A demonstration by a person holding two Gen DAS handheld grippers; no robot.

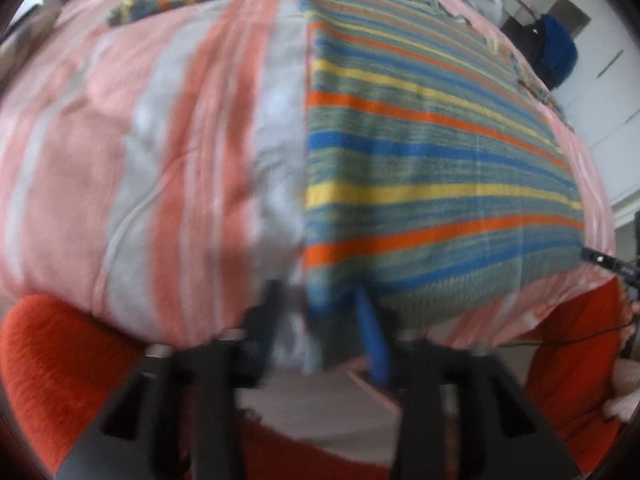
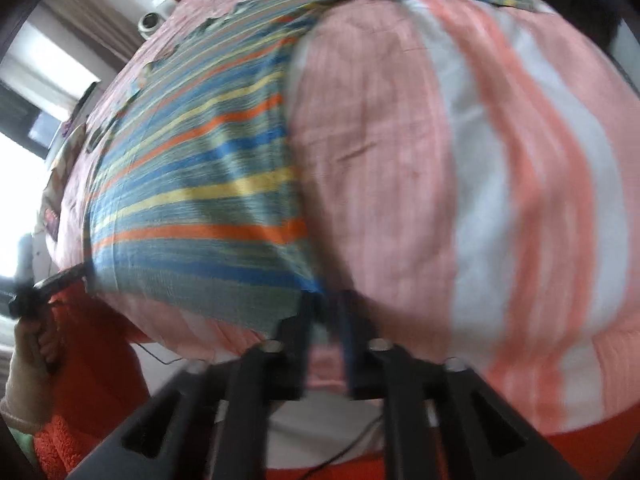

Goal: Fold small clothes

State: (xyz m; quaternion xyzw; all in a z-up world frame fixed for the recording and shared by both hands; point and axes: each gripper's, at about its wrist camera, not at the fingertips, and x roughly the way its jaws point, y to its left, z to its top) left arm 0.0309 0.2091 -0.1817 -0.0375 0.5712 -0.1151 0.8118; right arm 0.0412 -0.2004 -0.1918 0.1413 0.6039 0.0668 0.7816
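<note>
Striped knit garment (image 1: 432,152): flat on pink-striped bed (image 1: 140,168), unfolded. Left tongs (image 1: 320,316) apart astride near corner, 6 o'clock. Right tongs (image 2: 326,308) narrowly apart at opposite corner; grip uncertain. Folding all remaining.

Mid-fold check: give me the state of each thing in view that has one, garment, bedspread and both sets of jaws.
striped knit garment: spread flat on the bed, one sleeve stretched out sideways.
pink striped bedspread: laid out under the garment, lightly creased.
left gripper: jaws apart, straddling the garment's near corner.
right gripper: jaws narrowly apart at the garment's other near corner; contact blurred.
</note>
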